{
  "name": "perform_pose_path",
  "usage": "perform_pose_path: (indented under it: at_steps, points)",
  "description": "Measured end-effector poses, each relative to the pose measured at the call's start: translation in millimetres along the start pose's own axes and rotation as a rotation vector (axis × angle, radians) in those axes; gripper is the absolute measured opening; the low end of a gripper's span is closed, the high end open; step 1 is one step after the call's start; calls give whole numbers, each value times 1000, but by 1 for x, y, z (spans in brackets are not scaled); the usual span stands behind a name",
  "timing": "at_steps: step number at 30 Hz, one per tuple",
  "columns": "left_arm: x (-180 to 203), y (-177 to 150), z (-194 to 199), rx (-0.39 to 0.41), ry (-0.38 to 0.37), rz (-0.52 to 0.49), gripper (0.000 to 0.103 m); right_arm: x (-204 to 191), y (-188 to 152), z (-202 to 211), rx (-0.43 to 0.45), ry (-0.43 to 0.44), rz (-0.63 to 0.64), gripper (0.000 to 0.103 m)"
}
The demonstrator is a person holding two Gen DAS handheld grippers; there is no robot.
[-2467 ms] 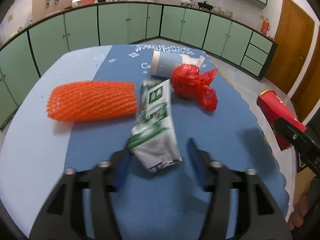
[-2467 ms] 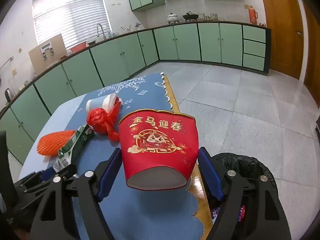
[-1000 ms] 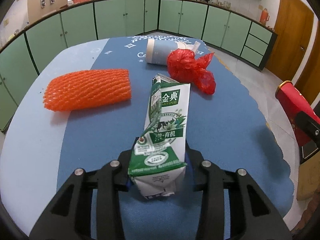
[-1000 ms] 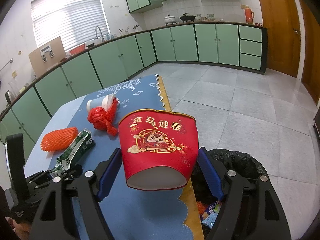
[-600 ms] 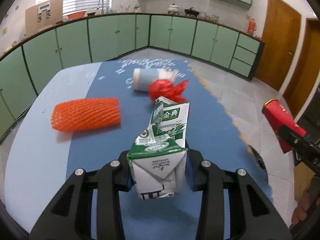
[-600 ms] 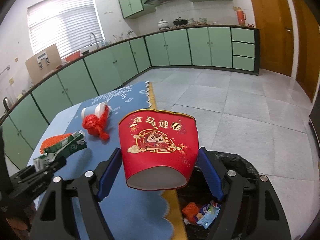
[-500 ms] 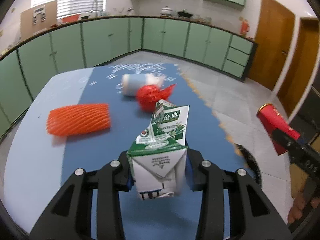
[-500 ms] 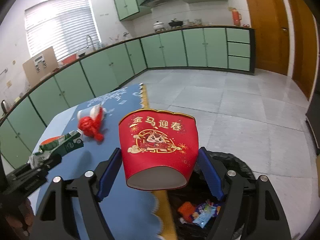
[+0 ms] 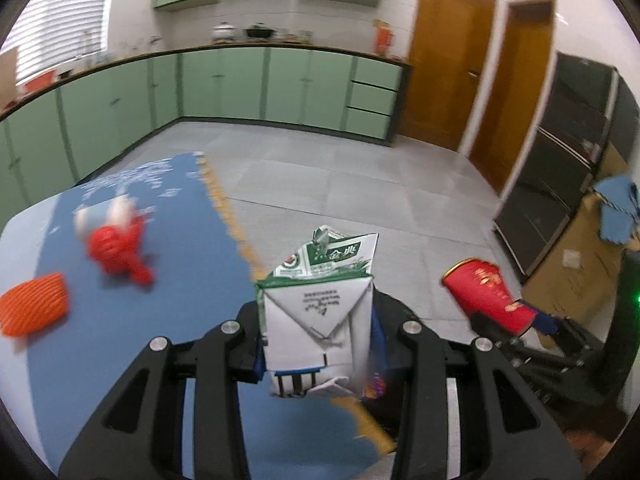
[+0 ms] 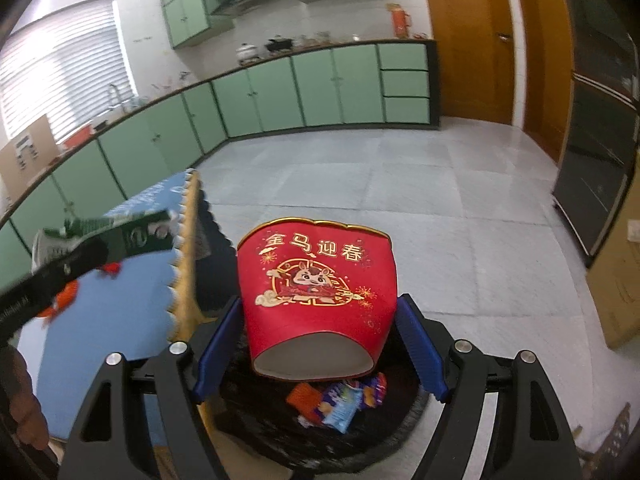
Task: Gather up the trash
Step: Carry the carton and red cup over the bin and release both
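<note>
My left gripper [image 9: 318, 332] fills the lower frame: matte black forked arms with round silver screws. My right gripper [image 10: 320, 344] matches it, its jaws faced with blue pads [image 10: 218, 344]. A bare hand [image 10: 24, 412] shows lower left.

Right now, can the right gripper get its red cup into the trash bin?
Probably yes. The right gripper holds the red cup directly above the open trash bin, and nothing sits between them; the left gripper's carton is off to the side.
</note>
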State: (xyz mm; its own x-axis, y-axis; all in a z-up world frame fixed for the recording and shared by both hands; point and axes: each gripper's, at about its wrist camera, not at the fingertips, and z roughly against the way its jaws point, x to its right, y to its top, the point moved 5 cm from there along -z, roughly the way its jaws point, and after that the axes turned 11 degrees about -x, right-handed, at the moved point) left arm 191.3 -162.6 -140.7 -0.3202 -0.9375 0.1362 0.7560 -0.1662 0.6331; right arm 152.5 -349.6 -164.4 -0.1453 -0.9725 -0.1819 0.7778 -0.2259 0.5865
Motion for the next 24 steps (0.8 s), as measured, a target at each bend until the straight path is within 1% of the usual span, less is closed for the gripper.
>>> perform_pose_path:
  at_steps: [3,7,12,14,17,19,24]
  points:
    - [25,2,-18,-23,-22,-48,37,19,-7,-5,-16,-20,-31,76]
    - [36,2,-35,-45,-25,-76,37,32,-14,-14,-41,-36,-49,76]
    - [37,0,-47,-72,-44,-72,39,36,-19,-23,-64,-46,-52,77]
    - [34,-1,-47,-72,-46,-66,48,34,-18,-25,-68,-53,-43,78]
    - [34,1,-45,-62,-53,-65,52,34,-16,-26,-68,-74,-34,79]
    - [33,2,-42,-56,-54,-61,53,33,-15,-26,-66,-76,-35,82]
    - [23,6,-35,-41,-53,-29,53,29,-13,-21,-54,-85,-14,85]
